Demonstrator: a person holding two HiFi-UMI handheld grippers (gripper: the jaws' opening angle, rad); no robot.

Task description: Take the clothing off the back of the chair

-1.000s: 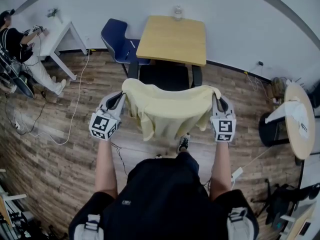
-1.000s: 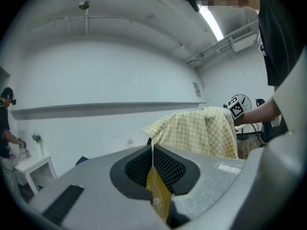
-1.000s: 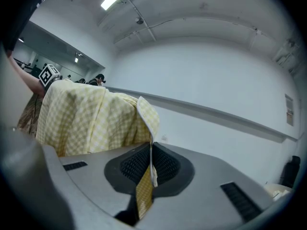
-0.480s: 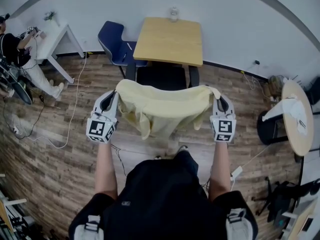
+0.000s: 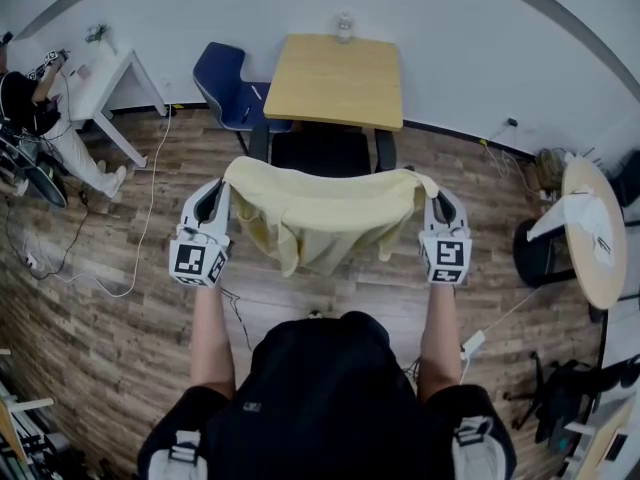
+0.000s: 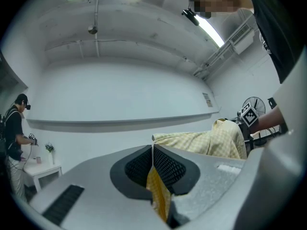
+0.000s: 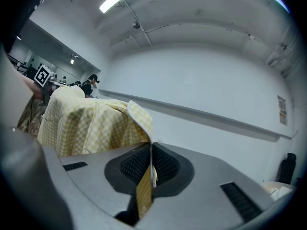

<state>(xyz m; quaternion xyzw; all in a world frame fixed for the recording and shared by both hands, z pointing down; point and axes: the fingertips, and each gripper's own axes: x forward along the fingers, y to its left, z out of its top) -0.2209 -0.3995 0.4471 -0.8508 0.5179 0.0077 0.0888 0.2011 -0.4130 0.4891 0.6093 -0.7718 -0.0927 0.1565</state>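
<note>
Standing against the wall (image 5: pixel 200 8), a wooden worktop (image 5: pixel 335 78) has a black chair (image 5: pixel 322 153) pushed up to it and a blue chair (image 5: pixel 225 78) at its left corner. The yellow checked garment (image 5: pixel 320 213) hangs stretched just in front of the black chair, hiding its back. The left tool (image 5: pixel 222 193) and right tool (image 5: pixel 432 200) are each clamped on one end of the fabric.
</note>
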